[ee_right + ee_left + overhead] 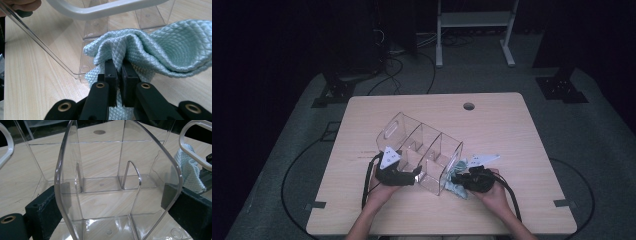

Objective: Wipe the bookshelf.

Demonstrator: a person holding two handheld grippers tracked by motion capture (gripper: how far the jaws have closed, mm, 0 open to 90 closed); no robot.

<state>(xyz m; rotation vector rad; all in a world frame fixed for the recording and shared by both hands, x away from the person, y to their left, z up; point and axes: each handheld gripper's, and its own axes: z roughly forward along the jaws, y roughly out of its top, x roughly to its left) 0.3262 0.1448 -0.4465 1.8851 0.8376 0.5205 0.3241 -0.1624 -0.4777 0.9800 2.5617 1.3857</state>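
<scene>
- Nearest me, in the high view, my right gripper sits at about 5 o'clock on the table, with my hand wrapped around it from behind.
- In the right gripper view its jaws are pinched together on a fold of the pale teal cloth; the quilted fabric bunches up over the pads and spills toward 3 o'clock.
- The cloth rests on the wood just beside the near end of the clear plastic organizer, touching or nearly touching its wall.
- My left gripper is at about 7 o'clock, reaching in at the organizer's near side.
- In the left gripper view my jaws stand wide, one on each side of a curved clear end wall; the pads lie against it or very close, and I cannot tell whether they press.
- The organizer lies tilted, its dividers running away toward 11 o'clock.
- Farther out, at 12 o'clock near the table's far edge, is a round cable hole.
</scene>
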